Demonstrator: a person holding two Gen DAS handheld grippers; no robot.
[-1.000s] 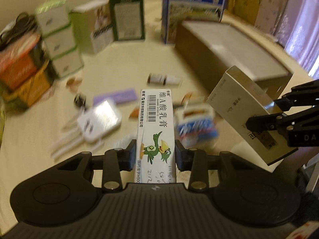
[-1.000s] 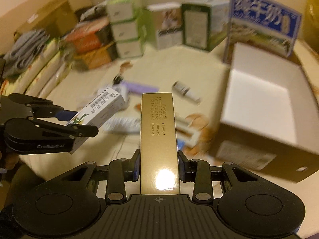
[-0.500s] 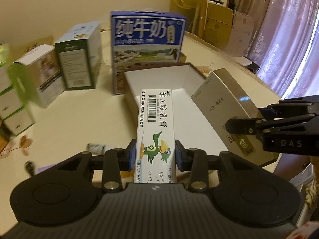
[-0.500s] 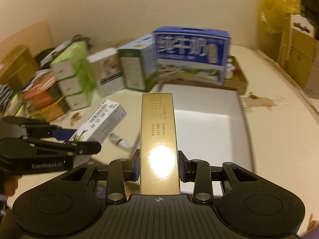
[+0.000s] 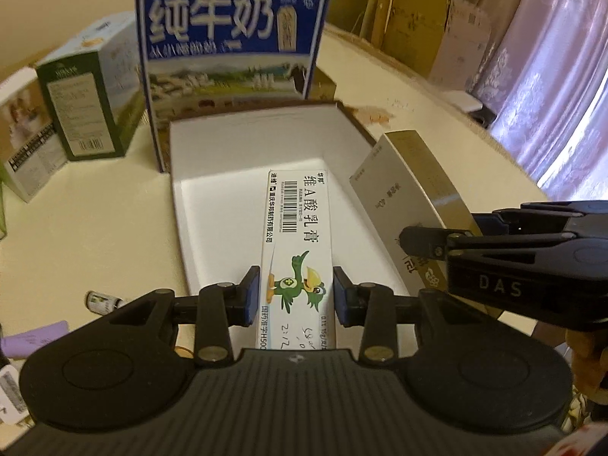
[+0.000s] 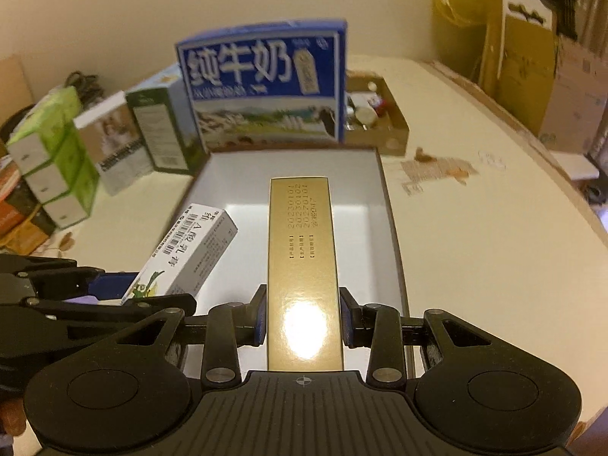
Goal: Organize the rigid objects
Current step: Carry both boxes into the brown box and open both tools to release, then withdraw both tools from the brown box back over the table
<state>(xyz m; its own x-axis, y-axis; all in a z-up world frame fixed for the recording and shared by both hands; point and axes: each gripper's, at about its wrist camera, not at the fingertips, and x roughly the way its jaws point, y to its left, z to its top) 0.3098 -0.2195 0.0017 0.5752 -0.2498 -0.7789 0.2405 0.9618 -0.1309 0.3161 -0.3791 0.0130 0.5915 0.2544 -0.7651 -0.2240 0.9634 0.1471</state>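
The left gripper was clamped on a white ointment carton printed with a barcode and a green cartoon bird, its blue pads pressed against the carton's two long sides near the lower end, the carton jutting forward along the fingers. The right gripper was likewise closed on a long gold box, gripped by its sides near the near end, a bright glare spot on its glossy top face. Both held items hung above an open, shallow cardboard box with a white interior, the white carton toward its left half and the gold box toward its right; from the right wrist view the white carton sat tilted just left of the gold box, apart from it. The white-lined box looked bare inside where it could be seen. It lay on a cream table, directly in front of an upright blue milk case with large white characters. Left of that case stood a dark green carton and a white carton with a photo panel, then a stack of green and white boxes. A small brown tray of oddments sat behind the milk case to the right, and a small bottle lay on the table left of the left gripper
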